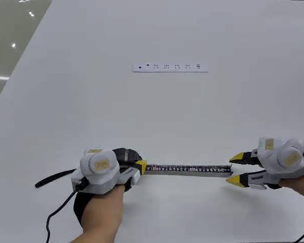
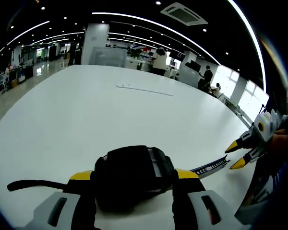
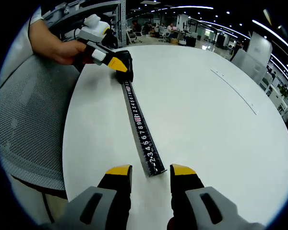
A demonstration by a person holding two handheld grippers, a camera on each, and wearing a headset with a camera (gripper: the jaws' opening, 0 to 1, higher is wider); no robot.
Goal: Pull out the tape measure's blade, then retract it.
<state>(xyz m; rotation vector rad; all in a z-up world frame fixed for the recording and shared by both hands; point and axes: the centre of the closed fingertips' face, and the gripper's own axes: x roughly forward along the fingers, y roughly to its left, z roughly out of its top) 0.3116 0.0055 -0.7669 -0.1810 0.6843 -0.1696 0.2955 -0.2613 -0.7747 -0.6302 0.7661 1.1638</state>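
- Plain white tabletop (image 1: 192, 116) carried everything; the work sat toward its near edge.
- Steel blade with black and red numbering (image 3: 140, 129) lay flat on the tabletop, partly drawn out. Its long axis ran side to side along the near edge, roughly parallel to the power strip. The hooked tip pointed at the right gripper, and the numbers rose toward the case.
- Left gripper (image 1: 136, 164), white body with yellow-tipped black jaws, was clamped on either side of the case, probably pinning it so the blade could be pulled against it.
- Right gripper (image 3: 150, 170), same build, had its jaws spread apart. The blade's tip lay between the tips and neither one touched it, so nothing was gripped. Looked lined up either to pinch the tip or to have let it go; can't say which.
- Black, rounded tape measure case (image 2: 132, 175) sat near the near edge, left of middle, mouth facing right.
- Long white power strip (image 1: 170, 67) lay toward the far edge, well apart.
- Black wrist strap (image 1: 53, 178) trailed left from the case.
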